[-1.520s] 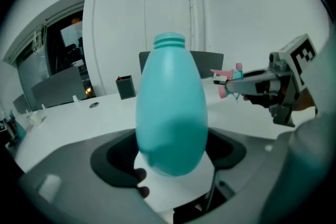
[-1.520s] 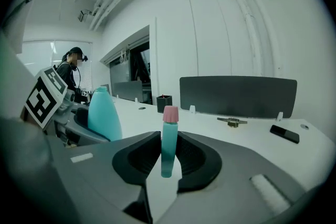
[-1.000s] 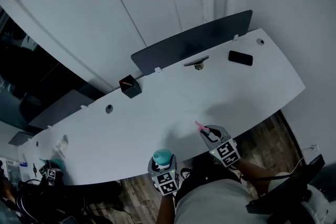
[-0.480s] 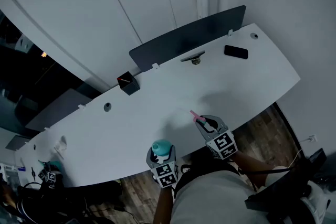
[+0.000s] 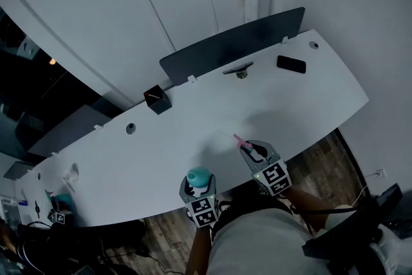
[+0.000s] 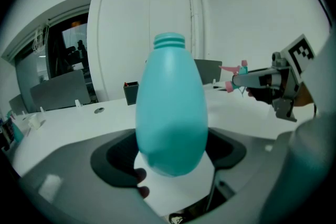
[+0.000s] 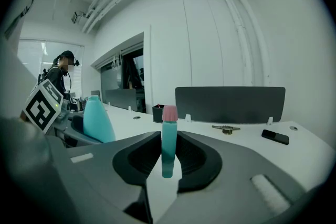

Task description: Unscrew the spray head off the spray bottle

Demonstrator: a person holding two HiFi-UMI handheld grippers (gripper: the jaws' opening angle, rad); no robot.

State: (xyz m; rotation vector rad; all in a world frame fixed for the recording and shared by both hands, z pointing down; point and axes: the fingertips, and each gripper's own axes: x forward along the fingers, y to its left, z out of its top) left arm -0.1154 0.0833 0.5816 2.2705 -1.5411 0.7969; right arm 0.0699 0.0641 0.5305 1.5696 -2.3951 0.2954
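head off; bottle & head in separate tools

l tool [image 5: 195, 192] clamped on teal bottle [image 6: 170, 113], upright, threaded neck bare & open; r tool [image 5: 256, 154] closed narrow on spray head [image 7: 168, 139], teal stem betw the jaws, pink end sticking out past them; both at near edge of white counter [image 5: 193, 119], side by side, not touching; further back: black box [image 5: 157, 100], keys [image 5: 239, 70], phone [image 5: 291, 64], all near dark divider [image 5: 232, 45]
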